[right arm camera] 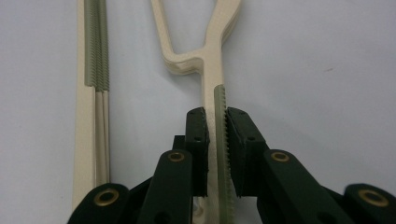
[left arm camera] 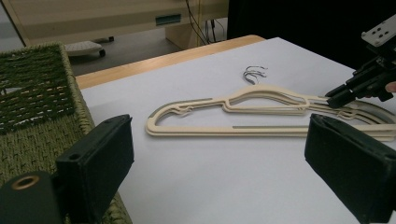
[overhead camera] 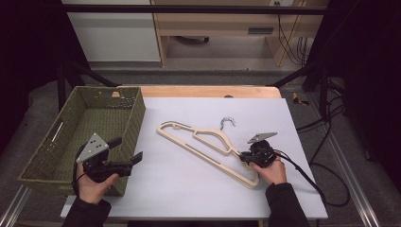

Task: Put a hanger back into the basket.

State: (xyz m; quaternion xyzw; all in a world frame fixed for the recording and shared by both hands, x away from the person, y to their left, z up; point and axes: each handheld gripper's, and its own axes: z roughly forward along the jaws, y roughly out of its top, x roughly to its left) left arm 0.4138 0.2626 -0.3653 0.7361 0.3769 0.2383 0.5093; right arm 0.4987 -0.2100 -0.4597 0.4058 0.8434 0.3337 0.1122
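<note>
The right gripper (right arm camera: 215,140) is clenching the light, stiff hanger (overhead camera: 208,146) on its ribbed shoulder arm, toward five o'clock, while the left gripper (overhead camera: 126,153) is idling released.

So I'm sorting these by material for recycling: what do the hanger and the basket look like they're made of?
The hanger, pinched in the right tool, looks like moulded cream plastic with a matt finish; grey-green ribbed strips, possibly rubbery, run along its shoulders, and its hook looks like thin metal wire. The basket seems woven from olive-green cord or paper rope, judging by its coarse braided walls.
</note>
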